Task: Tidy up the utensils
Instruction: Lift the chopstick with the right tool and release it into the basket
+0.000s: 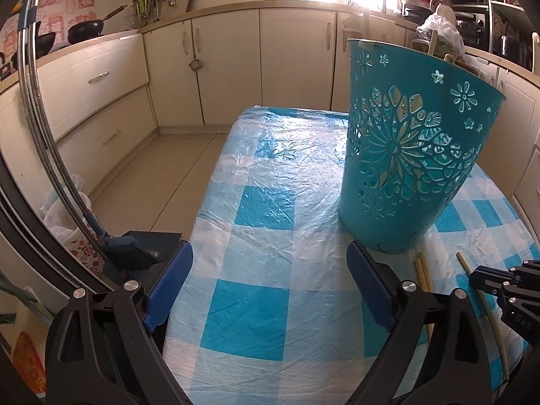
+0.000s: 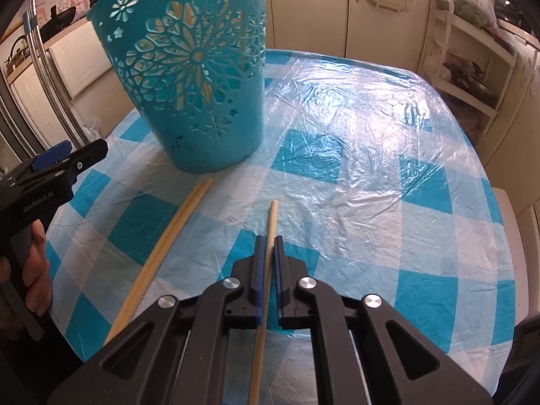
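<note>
**Single chopstick pinched, basket ahead**

Single chopstick (image 2: 272, 217) lying on the counter (image 2: 371, 175), just short of the teal basket (image 2: 189, 81), its far tip pointing toward the basket's base. Clamped along its shaft by the right hand-held gripper (image 2: 268, 246), blue pads (image 2: 259, 270) pressed in from both sides, most of the stick's length trailing back beneath the tool. Pair of chopsticks (image 2: 168, 236) to the basket's near left, side by side, tips almost touching the basket's foot. More pale sticks (image 1: 433, 42) poking above the basket's rim, so probably the collection spot.

Left hand-held gripper (image 1: 270, 287) hovering wide apart and empty over the checked plastic cover, left of the basket.

Best handled, by judgement: lift straight up before swinging, since the grip sits near the front end and the long tail may droop or pivot. Tip nose-up, clear the tall rim, then lower inside before letting go. Tall and light-looking, the basket may tip if knocked; a steadying touch from the left tool against its wall could help.
</note>
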Tool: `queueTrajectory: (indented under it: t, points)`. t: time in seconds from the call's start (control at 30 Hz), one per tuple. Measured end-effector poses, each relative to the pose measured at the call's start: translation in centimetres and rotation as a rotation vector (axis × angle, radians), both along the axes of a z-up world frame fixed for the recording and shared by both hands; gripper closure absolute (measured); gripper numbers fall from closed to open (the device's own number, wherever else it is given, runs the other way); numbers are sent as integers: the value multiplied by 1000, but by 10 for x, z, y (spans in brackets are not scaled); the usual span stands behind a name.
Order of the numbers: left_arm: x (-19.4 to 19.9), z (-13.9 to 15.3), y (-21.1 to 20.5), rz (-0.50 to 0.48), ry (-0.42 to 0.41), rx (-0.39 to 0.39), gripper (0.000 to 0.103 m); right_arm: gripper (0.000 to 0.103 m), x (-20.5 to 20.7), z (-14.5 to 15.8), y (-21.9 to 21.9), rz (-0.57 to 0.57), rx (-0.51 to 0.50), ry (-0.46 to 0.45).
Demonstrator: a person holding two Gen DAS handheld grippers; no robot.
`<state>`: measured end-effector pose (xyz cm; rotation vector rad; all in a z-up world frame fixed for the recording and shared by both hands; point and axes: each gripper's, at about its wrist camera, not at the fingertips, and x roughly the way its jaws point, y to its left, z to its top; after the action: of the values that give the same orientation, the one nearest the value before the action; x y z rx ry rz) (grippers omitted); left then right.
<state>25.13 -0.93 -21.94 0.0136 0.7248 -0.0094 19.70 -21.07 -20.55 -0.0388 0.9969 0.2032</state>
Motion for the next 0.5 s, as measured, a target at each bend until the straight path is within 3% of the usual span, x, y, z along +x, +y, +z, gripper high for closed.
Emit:
queueTrajectory:
  t: [0.07,0.13,0.3,0.5]
  points:
    - [1,-1,0,-1,9,2,14,97,0,1,3,15,-24,0]
    - [2,-2,0,0,14,-1,14,98,1,2,-2,4,15,3]
    - [4,-4,2,3,25,-4,13,98,-2,28,-31,-67,239,-46]
    - [4,-5,0,2,28,5,13,98,-7,84,-49,-62,437,-189]
